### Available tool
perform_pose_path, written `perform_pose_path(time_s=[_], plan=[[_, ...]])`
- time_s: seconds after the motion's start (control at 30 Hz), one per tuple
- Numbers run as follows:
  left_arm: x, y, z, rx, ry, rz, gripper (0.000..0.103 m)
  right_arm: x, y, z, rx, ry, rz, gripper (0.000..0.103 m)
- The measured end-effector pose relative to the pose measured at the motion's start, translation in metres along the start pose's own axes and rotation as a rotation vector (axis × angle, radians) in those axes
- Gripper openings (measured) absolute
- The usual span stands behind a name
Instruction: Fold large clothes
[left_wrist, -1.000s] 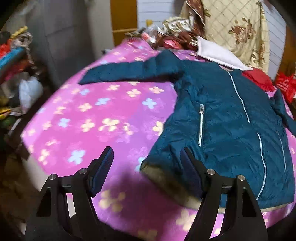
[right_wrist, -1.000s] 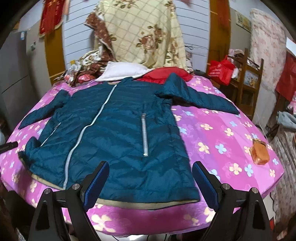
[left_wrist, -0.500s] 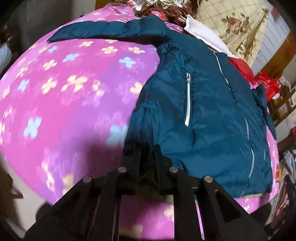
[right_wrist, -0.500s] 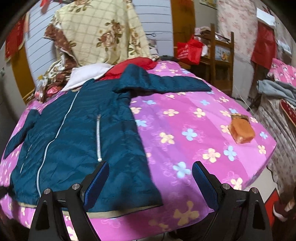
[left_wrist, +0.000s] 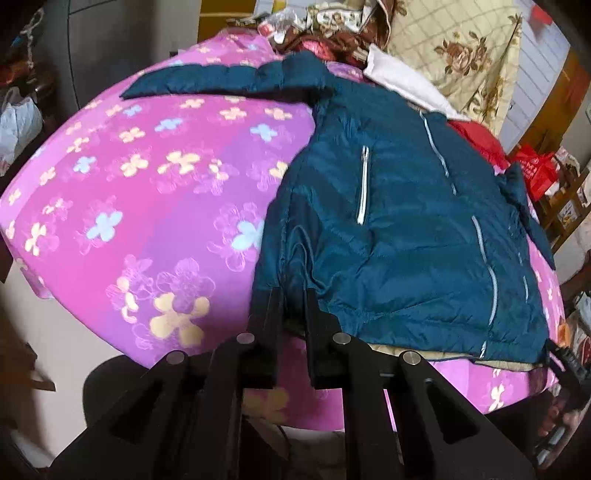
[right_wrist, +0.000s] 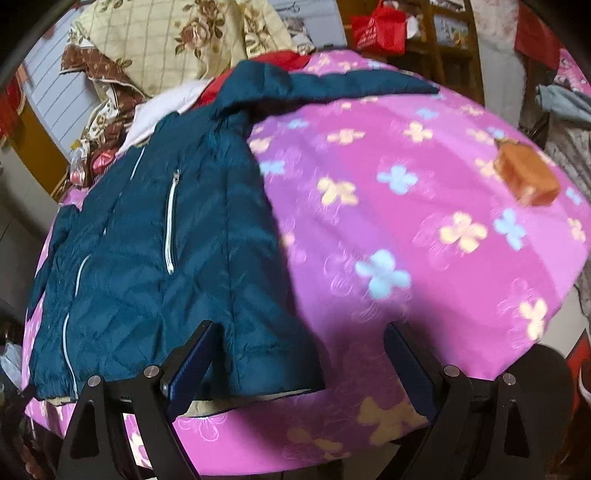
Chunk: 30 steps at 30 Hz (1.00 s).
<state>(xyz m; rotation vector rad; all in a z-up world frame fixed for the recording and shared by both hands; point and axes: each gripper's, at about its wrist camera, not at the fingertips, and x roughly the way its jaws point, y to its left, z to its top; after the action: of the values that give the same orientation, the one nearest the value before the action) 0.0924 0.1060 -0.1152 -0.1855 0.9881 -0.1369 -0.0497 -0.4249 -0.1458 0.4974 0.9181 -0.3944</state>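
Bed (left_wrist: 140, 206): left hand-held gripper (left_wrist: 293, 295) clenched on jacket (left_wrist: 399, 236) hem corner; right hand-held gripper (right_wrist: 299, 354) released, straddling opposite corner.

Bed (left_wrist: 122, 206) covered by a magenta sheet printed with yellow and pale blue flowers; fills most of both views. At the head end: cream quilt with rose print (left_wrist: 458, 51) propped against a white panelled wall (right_wrist: 55, 85), brown patterned bedding (right_wrist: 107, 107) beside it, a white pillow (left_wrist: 402, 81) and red cloth (left_wrist: 476, 136) below. Yellow-orange door or panel (left_wrist: 225, 18) at the back. Grey cabinet front (left_wrist: 110, 40) on the left side. Wooden chair or rack (right_wrist: 439, 40) with a red bag (right_wrist: 380, 26) on the right side. Small orange-brown pouch (right_wrist: 528, 173) lies on the sheet. Pale floor (left_wrist: 48, 332). Light dim, indoor.
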Motion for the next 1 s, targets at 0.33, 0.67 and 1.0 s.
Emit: perform_pose_path(time_s=[0.33,0.67,1.0], plan=[[-0.011,-0.002,0.024,0.026,-0.110,-0.067,0.057,0.007,0.004,-0.007,-0.014,0.022,0.077,0.089],[0.054,-0.001,0.032,-0.006,-0.001,-0.085,0.059,0.017,0.022,-0.003,-0.118,0.024,0.028,0.089],[0.050,-0.033,0.014,0.083,0.031,0.021,0.012,0.010,0.026,0.001,-0.118,0.061,0.125,0.019]])
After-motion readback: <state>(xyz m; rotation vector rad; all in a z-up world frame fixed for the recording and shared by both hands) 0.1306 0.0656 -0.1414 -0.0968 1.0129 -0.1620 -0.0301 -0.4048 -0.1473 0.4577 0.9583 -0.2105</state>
